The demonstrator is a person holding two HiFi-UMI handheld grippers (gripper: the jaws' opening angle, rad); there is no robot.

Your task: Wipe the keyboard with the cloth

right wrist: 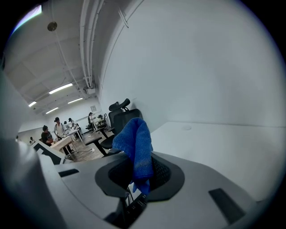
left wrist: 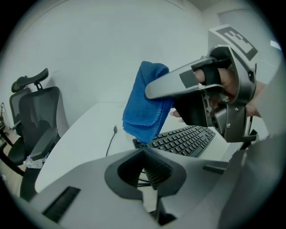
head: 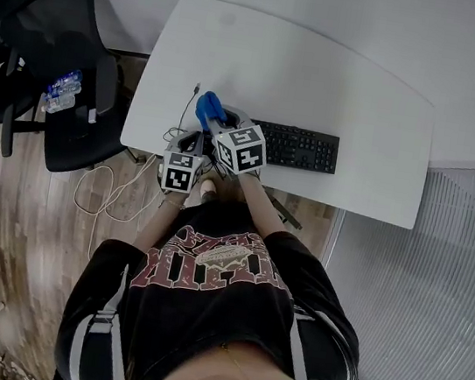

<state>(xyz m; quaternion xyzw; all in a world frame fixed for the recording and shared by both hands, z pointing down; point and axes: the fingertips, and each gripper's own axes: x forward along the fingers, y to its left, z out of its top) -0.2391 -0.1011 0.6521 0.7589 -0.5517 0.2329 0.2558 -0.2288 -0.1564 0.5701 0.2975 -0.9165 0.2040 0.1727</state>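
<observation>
Blue cloth (right wrist: pixel 136 138) clamped in right tongs (right wrist: pixel 139 172) | left tongs (left wrist: pixel 145 155) together | keyboard (head: pixel 297 148) on white table (head: pixel 324 83)

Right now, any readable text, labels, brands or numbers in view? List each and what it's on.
Nothing can be read for certain.
black shirt: large red print, upside down and warped, illegible.
keyboard: key legends too small to read.
marker cubes: black-and-white square patterns only, no words.
blue cloth: no tag or print visible.
</observation>
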